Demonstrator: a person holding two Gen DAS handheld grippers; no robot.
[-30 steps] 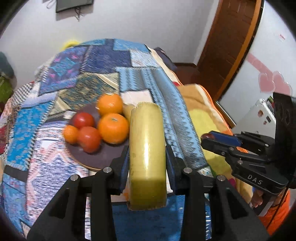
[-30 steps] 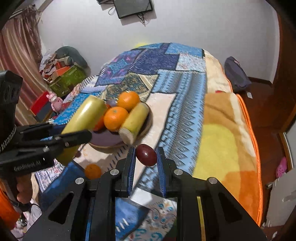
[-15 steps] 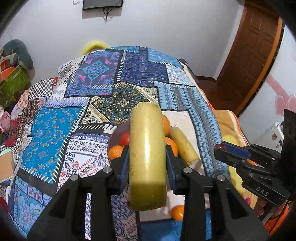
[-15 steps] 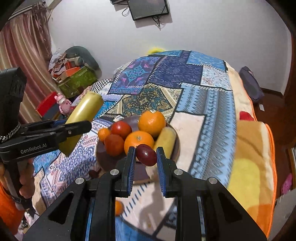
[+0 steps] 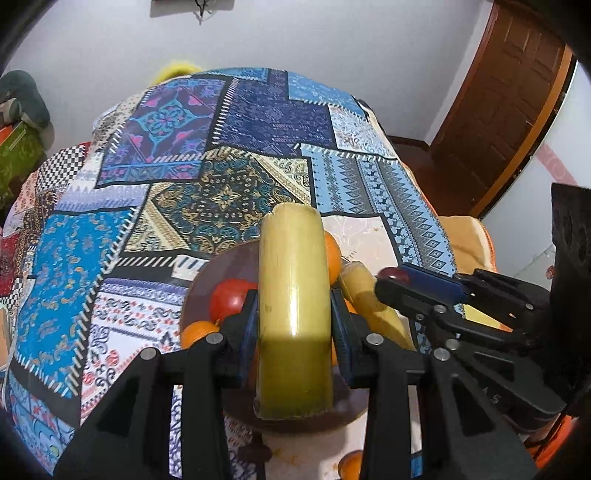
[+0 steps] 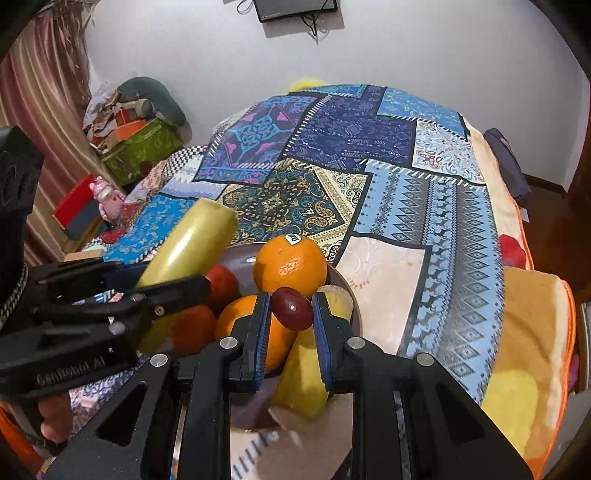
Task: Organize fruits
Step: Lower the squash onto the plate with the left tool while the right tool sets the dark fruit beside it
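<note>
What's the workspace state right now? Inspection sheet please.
Surface: patchwork bedspread.
Job's things: dark plate with oranges, red fruits, a banana piece; one orange off the plate.
Clutter: nothing seen on the bedspread.
Grippers: left gripper shut on a banana; right gripper shut on a dark red fruit, both over the plate.
Cables: dangling below a wall screen.
Surroundings: wooden door, boxes.

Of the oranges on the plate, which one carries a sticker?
The large orange at the far side of the plate, just beyond the right gripper; a small sticker sits on its top. The other oranges show none.
</note>
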